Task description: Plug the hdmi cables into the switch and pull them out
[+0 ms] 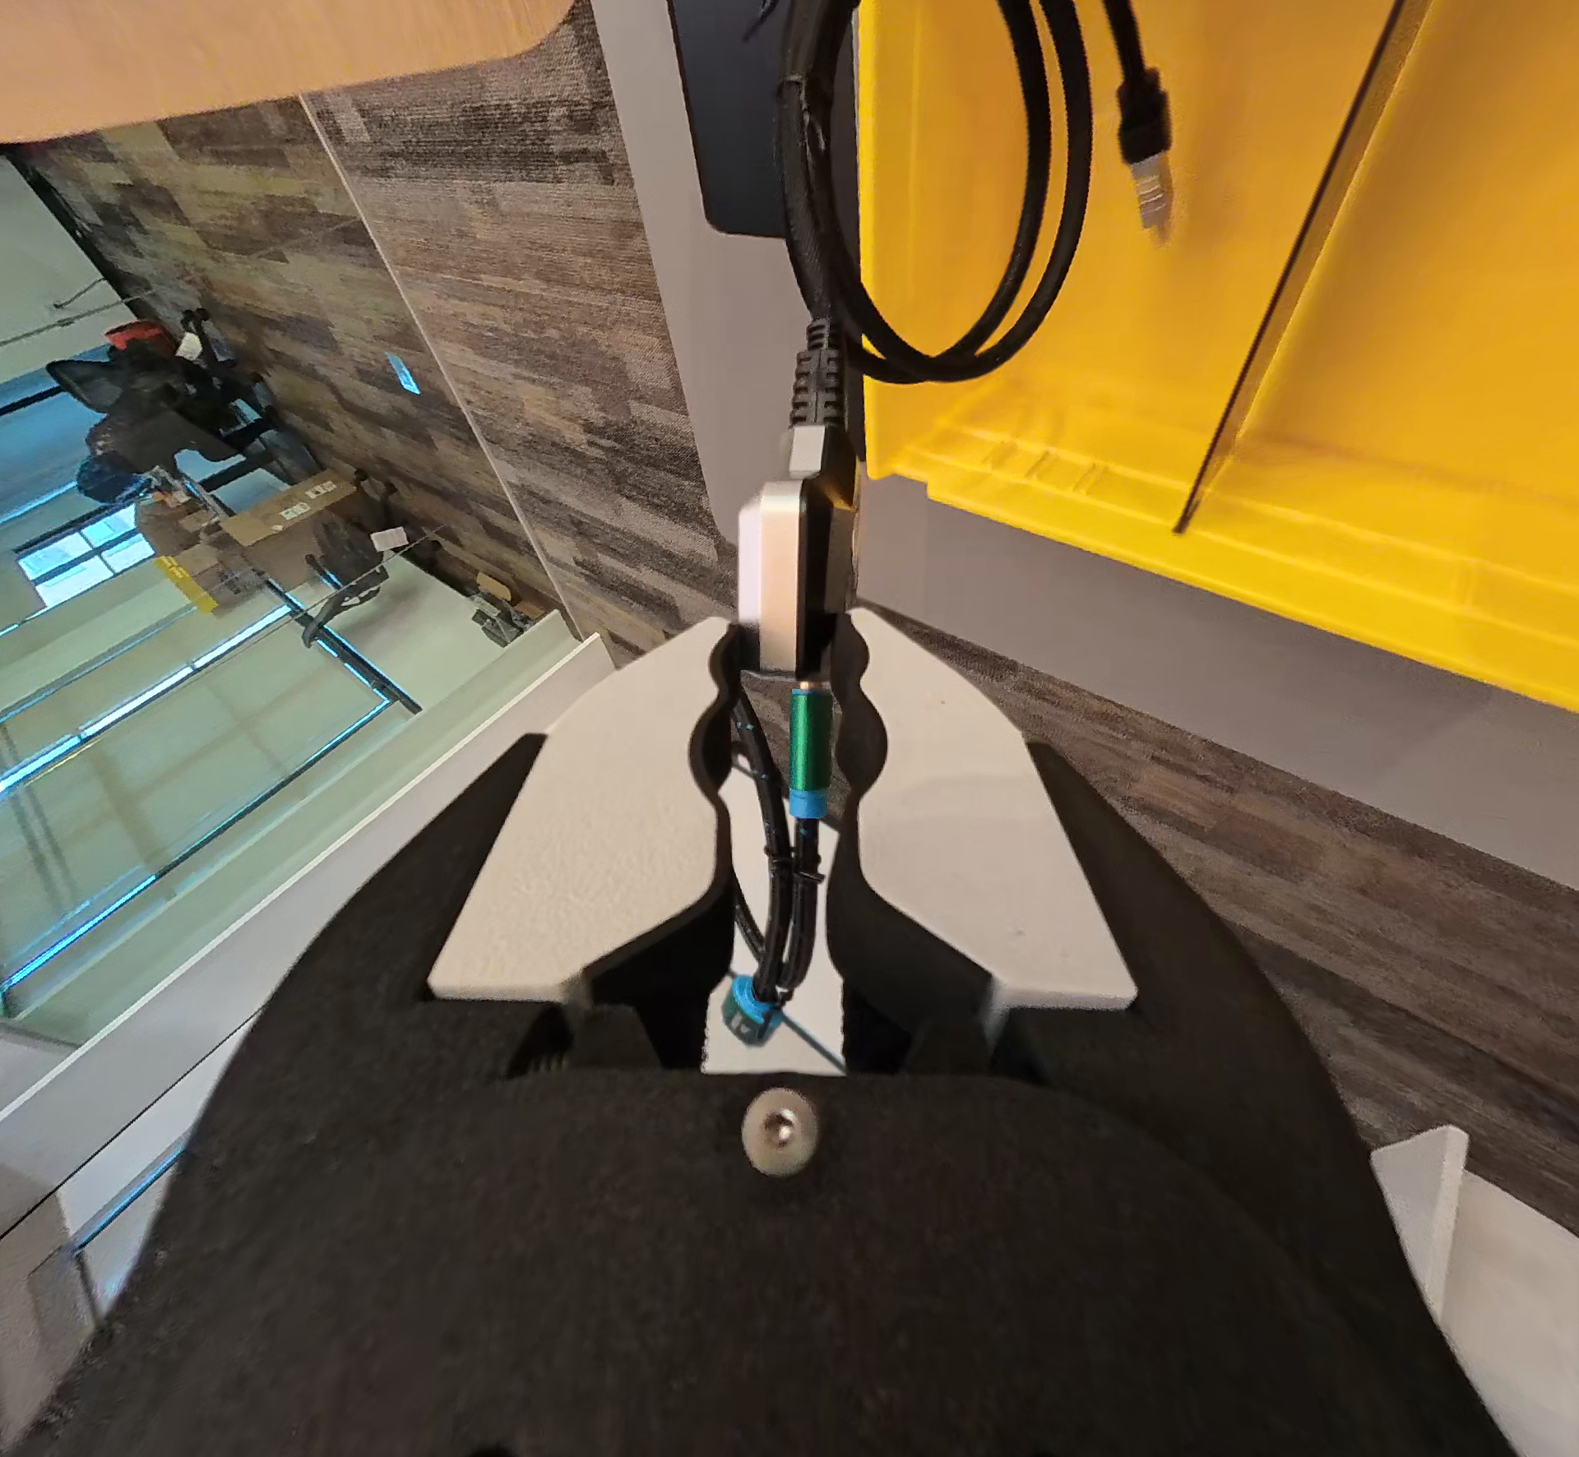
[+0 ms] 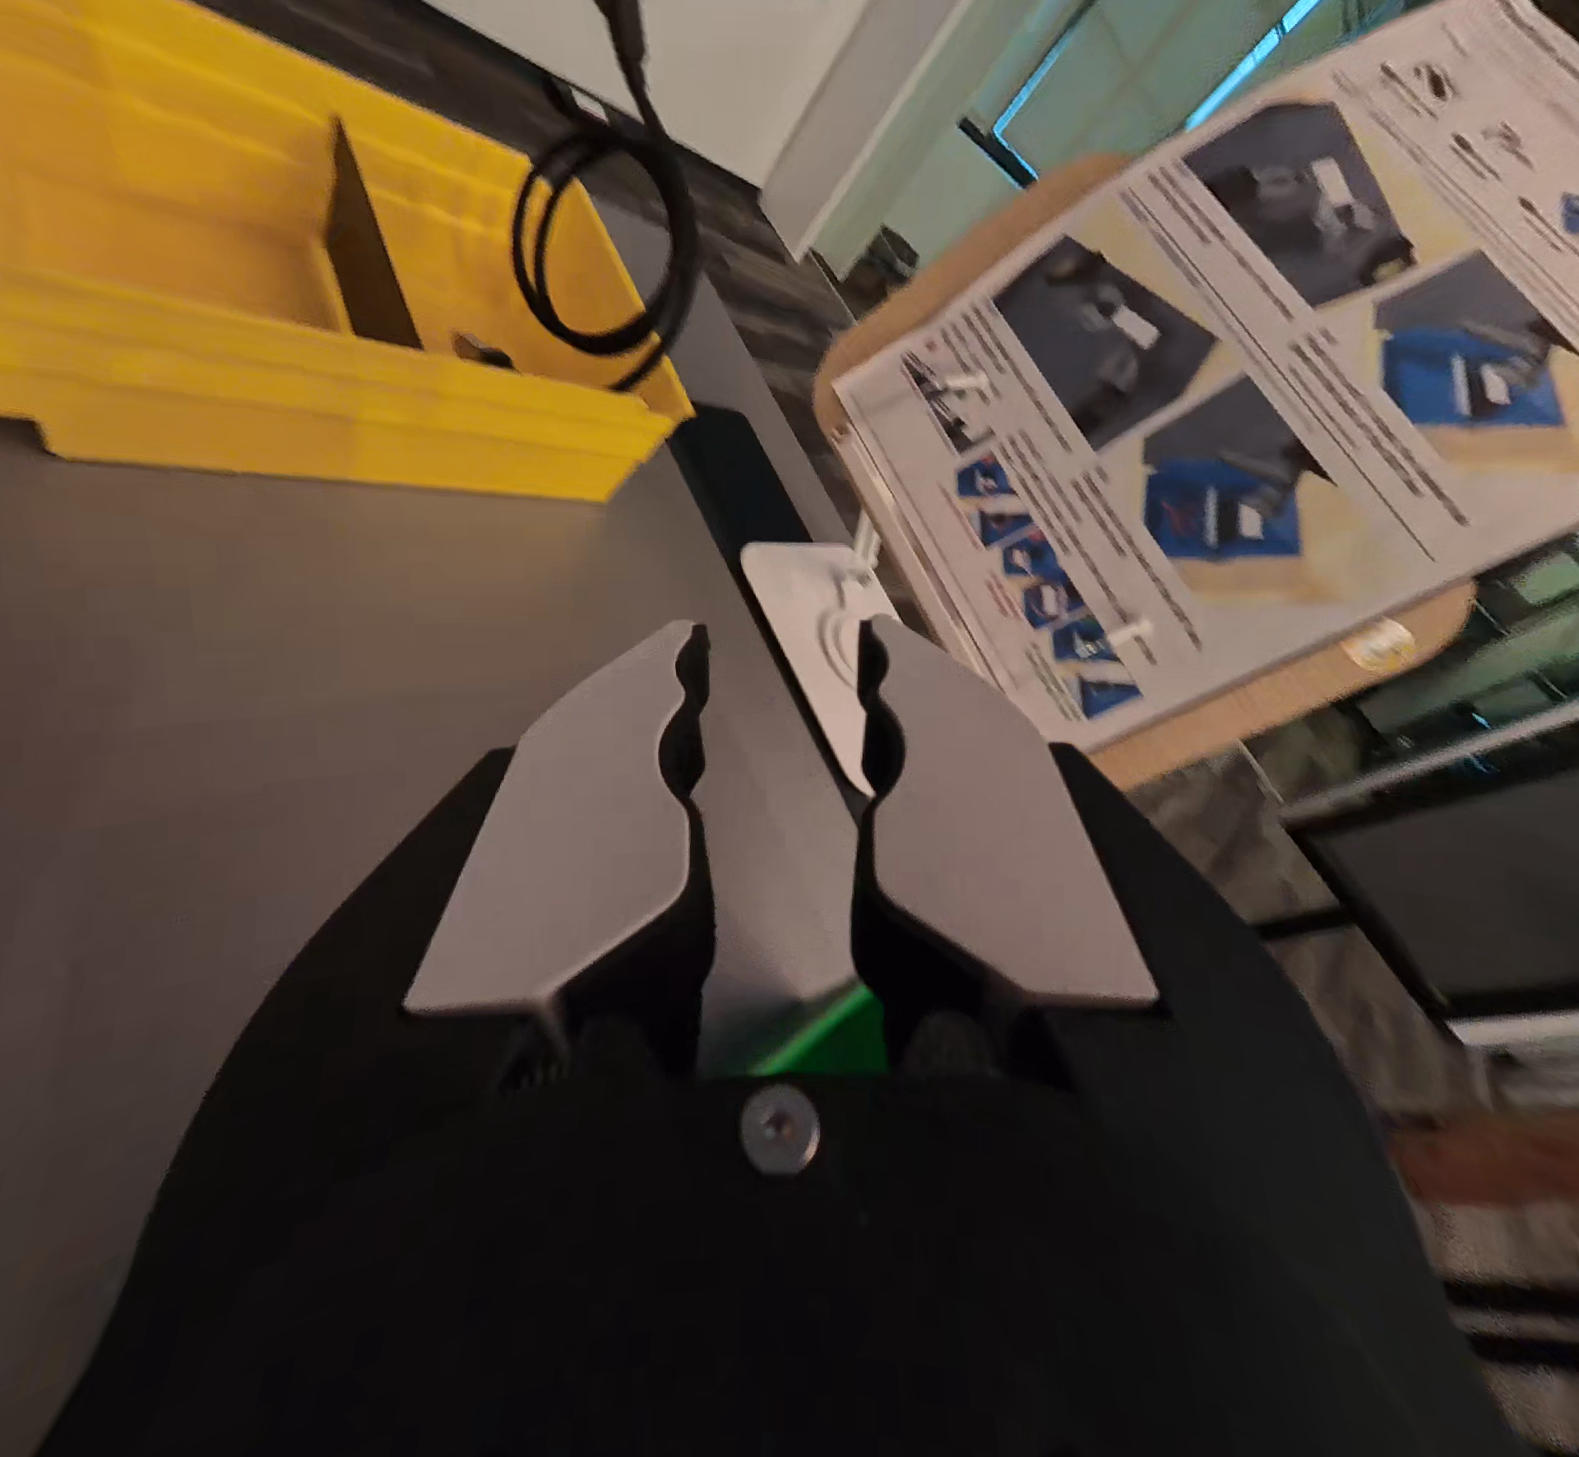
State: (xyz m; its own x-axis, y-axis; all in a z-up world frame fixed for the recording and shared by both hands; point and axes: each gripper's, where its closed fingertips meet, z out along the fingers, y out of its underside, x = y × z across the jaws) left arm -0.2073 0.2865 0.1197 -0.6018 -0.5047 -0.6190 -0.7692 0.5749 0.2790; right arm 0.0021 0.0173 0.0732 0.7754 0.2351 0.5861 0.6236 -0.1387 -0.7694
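Pinches the silver switch (image 1: 773, 562) by its near end between the tips of the left gripper (image 1: 790, 639), lifted off the table and turned edge-on. Carries two leads already seated: a green plug (image 1: 807, 741) in the near end, lying in the gap between the fingers, and a black plug (image 1: 816, 382) in the far end. Trails a black coil (image 1: 983, 135) from that far plug, hanging in front of the yellow bin (image 1: 1282, 391), its loose connector (image 1: 1145, 152) dangling free.

Looks like the pulling-out half of the task. For a clean pull:
- Hold the left pinch firm on the switch body, clear of the green plug, so nothing twists.
- Bring the right gripper (image 2: 782, 647), spread and empty above the dark table (image 2: 342, 647), up to one plug housing.
- Close on the rigid housing, not on the braid.
- Draw straight along the plug's own axis, without rocking it.
- Mind the coil (image 2: 607, 246), seen hanging beside the bin (image 2: 256, 408), so it does not snag on the rim.
- Steer clear of the printed sheet (image 2: 1239, 391) on the right.
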